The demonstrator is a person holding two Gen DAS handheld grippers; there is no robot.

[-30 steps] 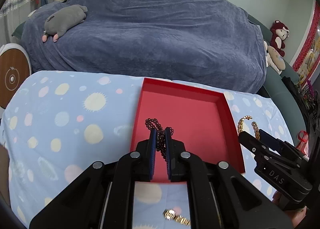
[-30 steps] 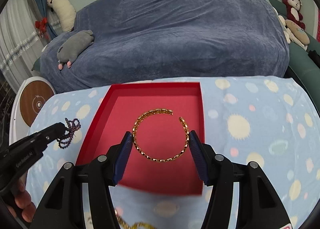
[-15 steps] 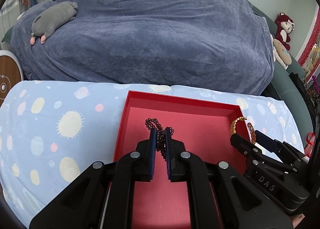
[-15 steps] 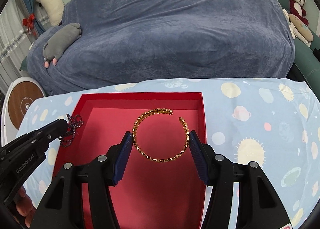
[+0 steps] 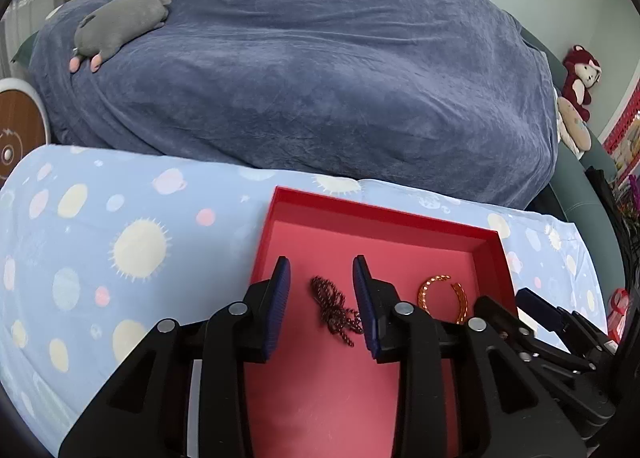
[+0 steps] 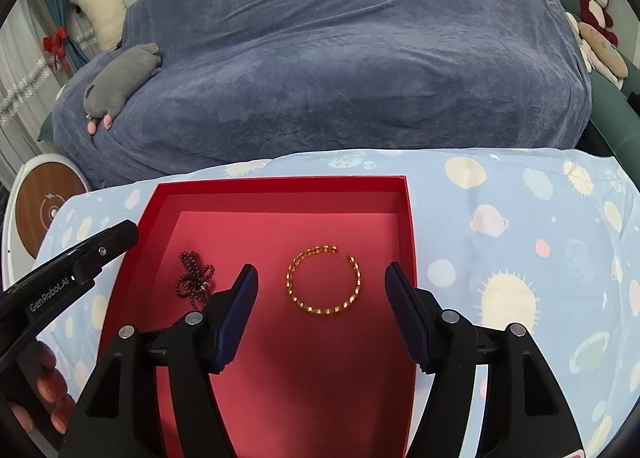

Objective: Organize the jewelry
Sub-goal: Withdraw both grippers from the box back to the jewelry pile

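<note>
Nearby, grey plush (image 6: 120,82) sits on blue blanket (image 6: 340,58). Both left gripper (image 5: 322,300) and right gripper (image 6: 320,306) spread wide; dark bead strand (image 5: 334,310) and gold bracelet (image 6: 323,285) lie loose in red tray (image 6: 280,188)

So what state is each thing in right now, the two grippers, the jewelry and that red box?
left gripper: open, holding nothing, poised over the beads.
right gripper: open, holding nothing, fingers either side of the chain.
dark red bead bracelet: lying bunched on the box floor, released.
gold chain bracelet: lying flat in the box, clasp undone.
red box: lidless, resting on the planet-print sheet.
</note>
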